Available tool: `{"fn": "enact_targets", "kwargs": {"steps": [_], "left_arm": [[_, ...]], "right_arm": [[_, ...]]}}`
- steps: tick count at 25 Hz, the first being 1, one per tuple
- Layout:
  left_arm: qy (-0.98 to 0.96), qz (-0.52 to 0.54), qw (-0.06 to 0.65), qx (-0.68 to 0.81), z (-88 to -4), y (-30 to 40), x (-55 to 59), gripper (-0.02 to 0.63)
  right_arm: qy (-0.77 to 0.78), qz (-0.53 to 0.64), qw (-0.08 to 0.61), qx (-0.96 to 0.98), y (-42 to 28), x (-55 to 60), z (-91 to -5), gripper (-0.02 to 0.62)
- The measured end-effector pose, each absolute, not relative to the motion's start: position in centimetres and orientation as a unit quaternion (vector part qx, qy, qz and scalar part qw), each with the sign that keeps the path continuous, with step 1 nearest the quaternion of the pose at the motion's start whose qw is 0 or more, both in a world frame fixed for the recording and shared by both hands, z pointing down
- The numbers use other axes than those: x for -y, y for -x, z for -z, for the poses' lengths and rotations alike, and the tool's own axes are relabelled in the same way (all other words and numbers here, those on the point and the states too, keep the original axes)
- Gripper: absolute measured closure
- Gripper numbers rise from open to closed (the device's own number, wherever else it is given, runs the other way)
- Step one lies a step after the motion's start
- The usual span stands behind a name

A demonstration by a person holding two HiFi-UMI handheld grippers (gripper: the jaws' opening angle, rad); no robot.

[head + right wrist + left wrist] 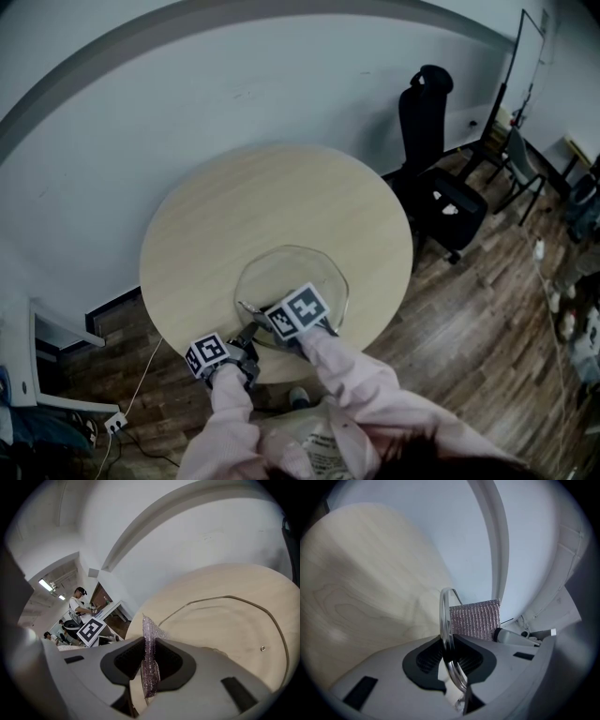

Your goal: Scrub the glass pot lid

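Left gripper (449, 657) jaws are clamping the glass lid (286, 267) by its rim over the table (272, 192). Right gripper (150, 662) jaws are pinching a glittery scrub cloth (149, 637).

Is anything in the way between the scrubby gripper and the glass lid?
No, nothing visible. The right gripper holds the scrub pad, with the glass lid just beyond it. The left gripper clamps its rim.

The clear glass pot lid (286, 274), silvery mesh cloth (150, 667) at its rim, rests near the table (272, 192) edge.
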State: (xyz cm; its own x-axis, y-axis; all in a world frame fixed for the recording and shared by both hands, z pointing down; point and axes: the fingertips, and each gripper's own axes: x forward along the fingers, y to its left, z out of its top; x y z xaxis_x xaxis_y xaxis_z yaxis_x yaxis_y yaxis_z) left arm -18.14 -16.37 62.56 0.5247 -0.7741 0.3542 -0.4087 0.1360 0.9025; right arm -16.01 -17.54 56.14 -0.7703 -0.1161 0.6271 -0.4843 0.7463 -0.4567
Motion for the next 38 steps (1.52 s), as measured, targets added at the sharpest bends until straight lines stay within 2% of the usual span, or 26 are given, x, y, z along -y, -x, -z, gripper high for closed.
{"fn": "enact_targets", "kwargs": {"steps": [14, 26, 31, 38], "left_arm": [[-0.633, 0.157, 0.591, 0.474, -62.7, 18.2, 16.2, 0.542], [-0.636, 0.158, 0.586, 0.477, -62.3, 18.4, 16.3, 0.540], [-0.636, 0.152, 0.589, 0.475, -62.4, 18.2, 16.0, 0.537], [-0.635, 0.159, 0.589, 0.474, -62.6, 18.0, 15.8, 0.537]], "right_arm": [[-0.142, -0.334, 0.263, 0.894, 16.2, 16.9, -55.2, 0.509], [-0.163, -0.319, 0.221, 0.907, 11.6, 19.1, -52.5, 0.508], [-0.177, -0.297, 0.230, 0.910, 9.3, 20.2, -51.9, 0.506], [-0.238, -0.225, 0.286, 0.900, 5.3, 22.8, -52.1, 0.506]]}}
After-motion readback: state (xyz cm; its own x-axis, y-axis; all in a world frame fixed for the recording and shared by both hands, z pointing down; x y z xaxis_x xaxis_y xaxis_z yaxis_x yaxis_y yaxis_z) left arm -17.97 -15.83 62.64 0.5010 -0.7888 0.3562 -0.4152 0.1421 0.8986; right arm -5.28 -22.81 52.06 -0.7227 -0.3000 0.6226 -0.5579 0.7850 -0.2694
